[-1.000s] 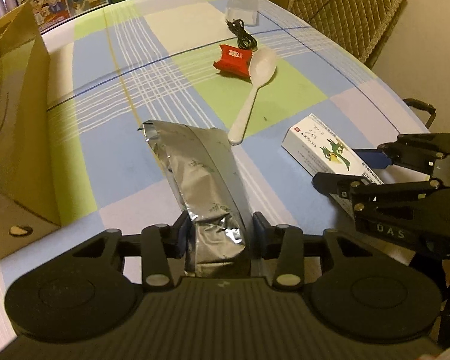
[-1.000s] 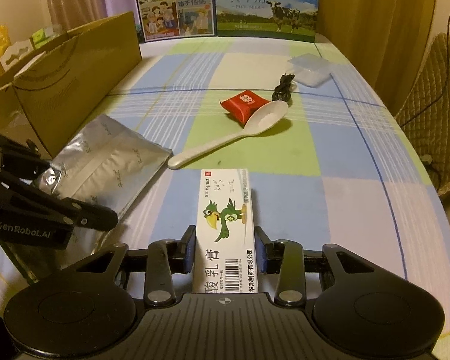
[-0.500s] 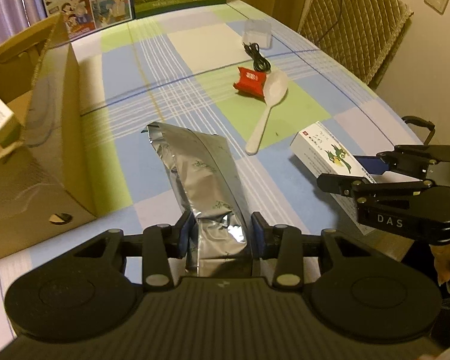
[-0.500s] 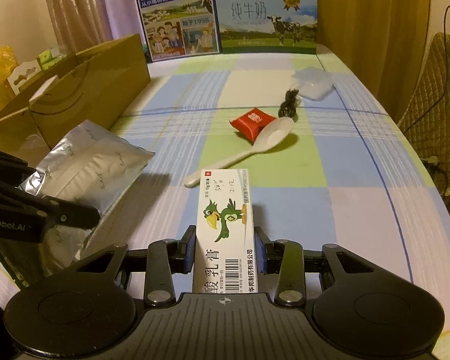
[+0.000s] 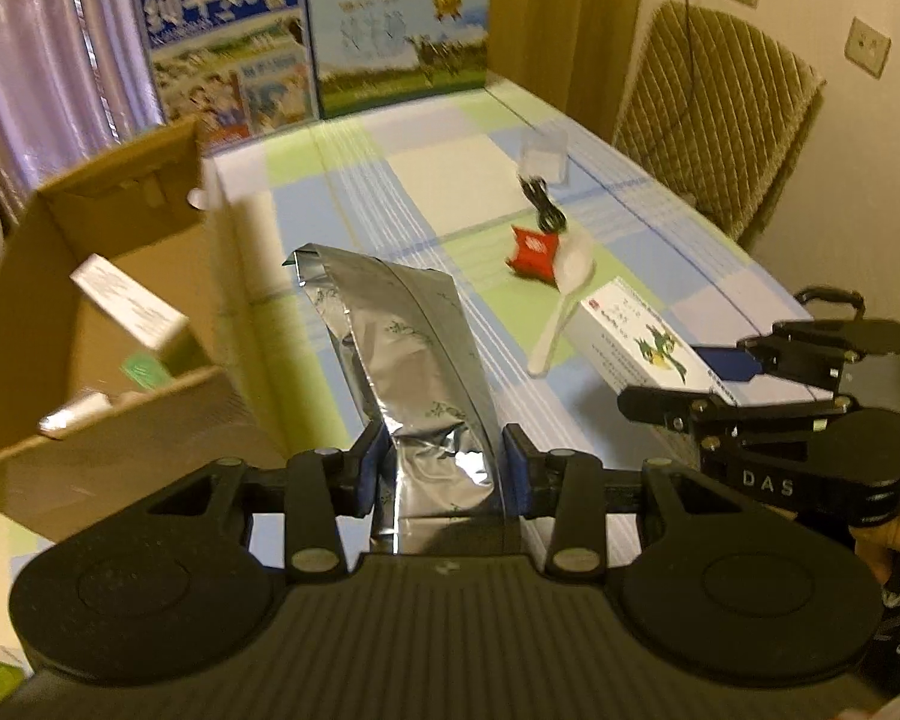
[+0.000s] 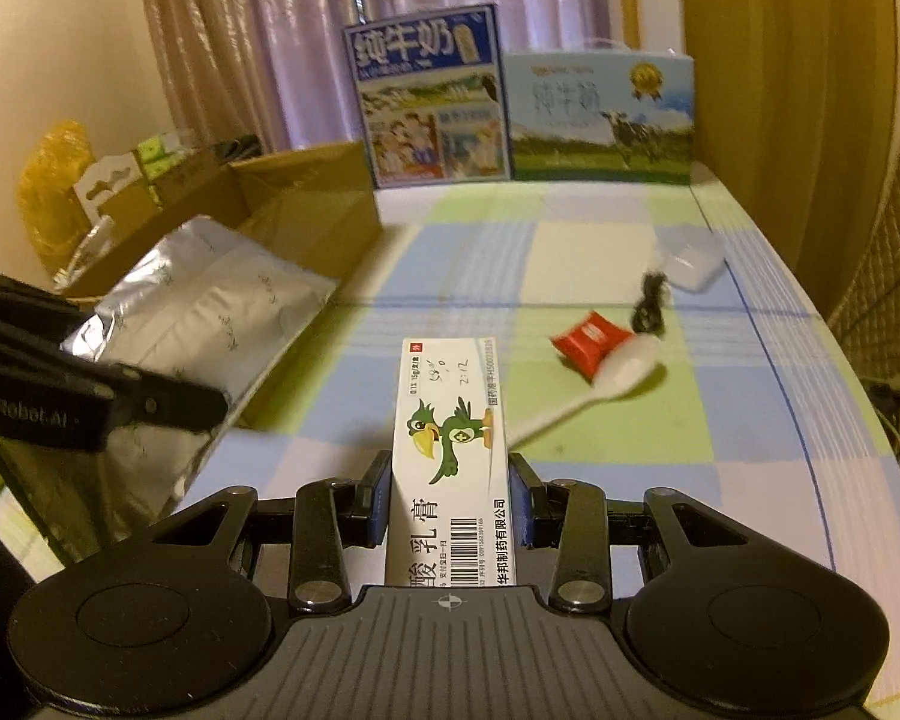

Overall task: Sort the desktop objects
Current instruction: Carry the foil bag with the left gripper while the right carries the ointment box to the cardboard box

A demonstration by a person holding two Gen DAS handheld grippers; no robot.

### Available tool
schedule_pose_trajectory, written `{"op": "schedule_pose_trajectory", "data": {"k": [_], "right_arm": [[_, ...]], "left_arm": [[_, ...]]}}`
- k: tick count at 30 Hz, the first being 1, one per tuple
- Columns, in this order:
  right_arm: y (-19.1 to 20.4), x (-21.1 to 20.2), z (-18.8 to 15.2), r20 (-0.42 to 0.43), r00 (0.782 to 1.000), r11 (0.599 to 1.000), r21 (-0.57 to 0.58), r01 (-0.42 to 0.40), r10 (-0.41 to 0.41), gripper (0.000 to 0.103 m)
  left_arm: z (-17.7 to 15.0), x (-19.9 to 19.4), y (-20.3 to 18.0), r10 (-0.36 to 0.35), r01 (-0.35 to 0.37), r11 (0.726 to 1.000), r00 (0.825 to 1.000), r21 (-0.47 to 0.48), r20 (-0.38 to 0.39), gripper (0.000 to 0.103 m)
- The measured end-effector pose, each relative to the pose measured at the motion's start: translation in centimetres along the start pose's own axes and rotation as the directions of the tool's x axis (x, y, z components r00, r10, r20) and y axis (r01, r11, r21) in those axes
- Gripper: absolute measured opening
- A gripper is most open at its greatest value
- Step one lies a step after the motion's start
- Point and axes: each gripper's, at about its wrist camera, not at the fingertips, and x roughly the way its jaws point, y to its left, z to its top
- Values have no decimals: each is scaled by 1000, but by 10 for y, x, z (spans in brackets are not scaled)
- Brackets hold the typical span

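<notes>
The table (image 5: 450, 192) carries a checked cloth of blue, green and white squares. On its left side stands an open cardboard box (image 5: 120, 276), with a few small packages lying inside it. At the far end two milk cartons (image 6: 432, 102) stand upright, side by side.

The left gripper (image 5: 444, 468) is closed on a silver foil bag (image 5: 402, 348). It holds the bag by the near end, so the long axis runs away from the camera and the far, folded end points up toward the box and the far end of the table. The bag is lifted above the cloth, just beside the box wall.

The right gripper (image 6: 449, 501) is clamped on a white ointment box (image 6: 450, 450) with a green bird printed on it. Its long axis follows the fingers, and the free end points to the far end of the table. It hangs above the cloth.

A white spoon (image 6: 594, 387) lies on a green square, its bowl touching a red packet (image 6: 588, 339). A black cable (image 6: 651, 303) and a small clear container (image 6: 690, 258) lie beyond them
</notes>
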Motion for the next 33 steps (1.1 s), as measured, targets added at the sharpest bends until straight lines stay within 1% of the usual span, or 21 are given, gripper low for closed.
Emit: {"op": "schedule_pose_trajectory", "data": {"k": [5, 9, 17, 22, 26, 33], "right_arm": [[21, -3, 16, 22, 999, 999, -30, -34, 35, 36], [41, 0, 32, 35, 997, 996, -64, -67, 70, 36], [94, 29, 74, 18, 986, 976, -146, -162, 166, 36], [124, 50, 100, 5, 980, 962, -193, -195, 199, 35], [144, 74, 113, -16, 979, 952, -231, -200, 202, 35], [157, 113, 124, -65, 979, 951, -234, -202, 192, 36]], "left_arm": [[5, -28, 25, 52, -52, 998, 998, -19, 37, 36], [7, -45, 52, 99, -98, 995, 994, -35, 46, 36], [12, -60, 110, 182, -178, 980, 982, -83, 42, 36], [17, -61, 144, 203, -197, 974, 978, -115, 44, 36], [21, -60, 162, 210, -203, 971, 976, -126, 49, 36], [24, -49, 190, 197, -185, 967, 979, -173, 55, 36]]}}
